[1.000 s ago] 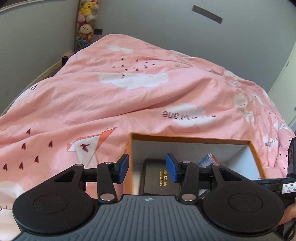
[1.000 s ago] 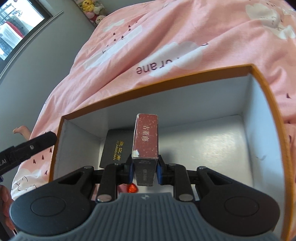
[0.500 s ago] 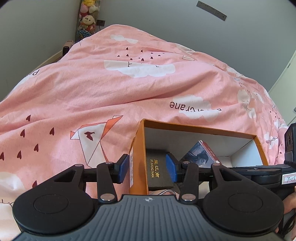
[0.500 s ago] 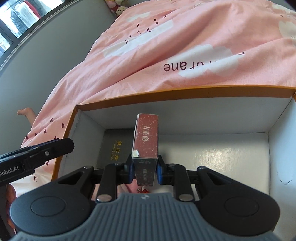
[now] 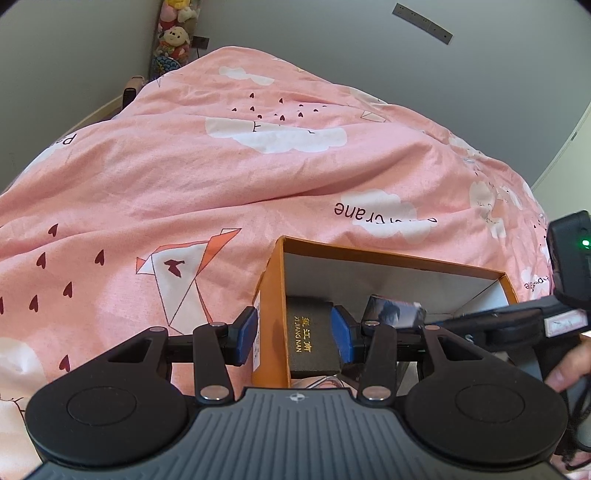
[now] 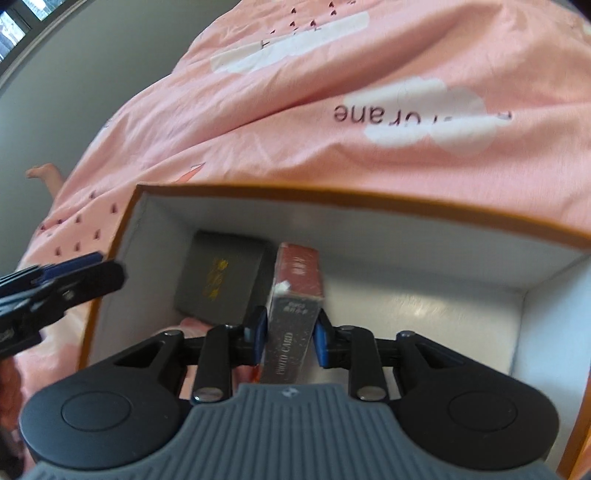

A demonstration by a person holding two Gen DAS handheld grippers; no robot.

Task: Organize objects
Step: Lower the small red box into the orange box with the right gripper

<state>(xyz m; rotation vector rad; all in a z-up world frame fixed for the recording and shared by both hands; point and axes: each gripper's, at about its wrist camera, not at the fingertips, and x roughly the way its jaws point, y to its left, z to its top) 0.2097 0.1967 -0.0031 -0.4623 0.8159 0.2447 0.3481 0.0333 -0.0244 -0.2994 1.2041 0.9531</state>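
An orange box with a white inside (image 5: 271, 295) (image 6: 369, 201) sits on the pink bed cover. A black box with gold letters (image 5: 308, 339) (image 6: 218, 280) lies in its left corner. My left gripper (image 5: 293, 334) is open, its fingers straddling the box's left wall. My right gripper (image 6: 290, 339) holds a red photo card box (image 6: 295, 291) low inside the orange box, tilted beside the black box; its pads look slightly parted around it. The card box also shows in the left wrist view (image 5: 393, 314).
The pink bed cover (image 5: 221, 177) with clouds and hearts spreads all around. Plush toys (image 5: 173, 33) stand in the far corner by the grey wall. A bare foot (image 6: 40, 173) shows at the bed's left side. Something red and pink lies under the card box.
The right gripper has lowered and tilted the photo card box deeper into the orange box, next to the black box. The left gripper has shifted a little forward along the box's left wall.
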